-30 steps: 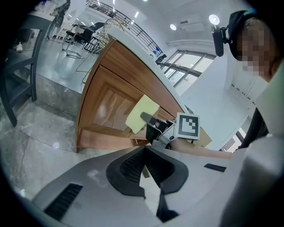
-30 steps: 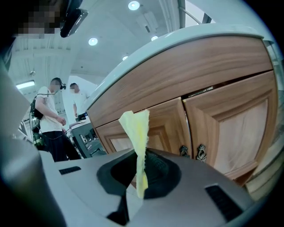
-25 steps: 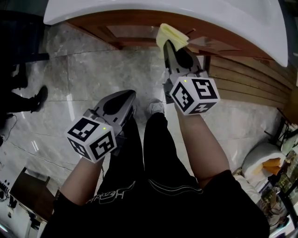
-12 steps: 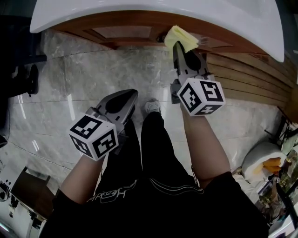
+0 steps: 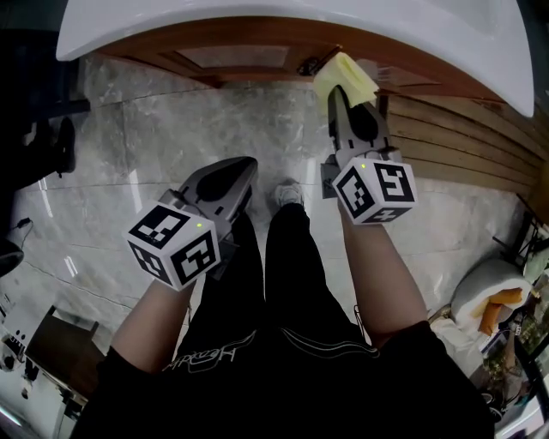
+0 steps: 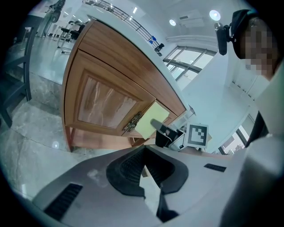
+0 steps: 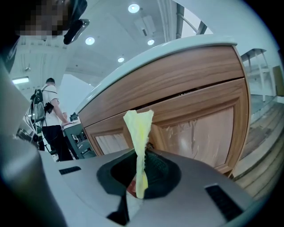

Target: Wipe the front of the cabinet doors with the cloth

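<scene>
My right gripper (image 5: 336, 93) is shut on a yellow cloth (image 5: 345, 75), and holds it up at the wooden cabinet doors (image 5: 232, 57) under the white countertop (image 5: 283, 17). In the left gripper view the cloth (image 6: 151, 119) lies flat by the metal handle (image 6: 132, 122) where the two doors (image 6: 106, 104) meet. In the right gripper view the cloth (image 7: 138, 128) stands up folded out of the right gripper (image 7: 141, 153), with a door panel (image 7: 199, 128) behind it. My left gripper (image 5: 243, 165) hangs lower over the floor, shut and holding nothing; its jaws (image 6: 144, 159) meet.
A grey marble floor (image 5: 171, 129) runs below the cabinet. Wooden slats (image 5: 455, 146) cover the wall to the right. My own legs and a shoe (image 5: 287, 195) are underneath. Another person's dark shoe (image 5: 64, 141) is at far left. A person (image 7: 51, 119) stands at a machine behind.
The right gripper has carried the cloth to the right along the cabinet front. The left gripper has barely shifted.
</scene>
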The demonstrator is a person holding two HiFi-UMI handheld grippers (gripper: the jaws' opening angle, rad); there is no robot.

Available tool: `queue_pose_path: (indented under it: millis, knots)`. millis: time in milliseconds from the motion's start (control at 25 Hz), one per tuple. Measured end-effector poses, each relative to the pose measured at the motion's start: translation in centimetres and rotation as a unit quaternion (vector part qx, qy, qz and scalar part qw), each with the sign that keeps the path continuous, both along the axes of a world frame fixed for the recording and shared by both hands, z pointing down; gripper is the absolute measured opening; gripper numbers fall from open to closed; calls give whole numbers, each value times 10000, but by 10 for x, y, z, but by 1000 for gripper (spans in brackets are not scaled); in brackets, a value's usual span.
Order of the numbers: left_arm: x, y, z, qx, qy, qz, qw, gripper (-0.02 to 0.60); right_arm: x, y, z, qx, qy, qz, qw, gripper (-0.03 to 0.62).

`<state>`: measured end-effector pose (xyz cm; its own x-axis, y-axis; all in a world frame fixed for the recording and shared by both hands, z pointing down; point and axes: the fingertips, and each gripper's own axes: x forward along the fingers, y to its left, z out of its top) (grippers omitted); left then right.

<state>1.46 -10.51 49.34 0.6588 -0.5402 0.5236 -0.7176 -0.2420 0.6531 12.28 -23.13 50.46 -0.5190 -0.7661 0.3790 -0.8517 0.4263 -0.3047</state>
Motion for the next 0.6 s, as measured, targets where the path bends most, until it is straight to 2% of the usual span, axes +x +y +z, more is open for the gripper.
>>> queue_pose_path:
  millis: [240,600]
  knots:
    - [-26,7,5,-56,-14,-35,10000,6,-40,16,10,-122,-31,-310,9994,41]
    - [-89,19,15,-166,33,-334,9993,6,-132,31,20,-176,-53,-975,9951,41]
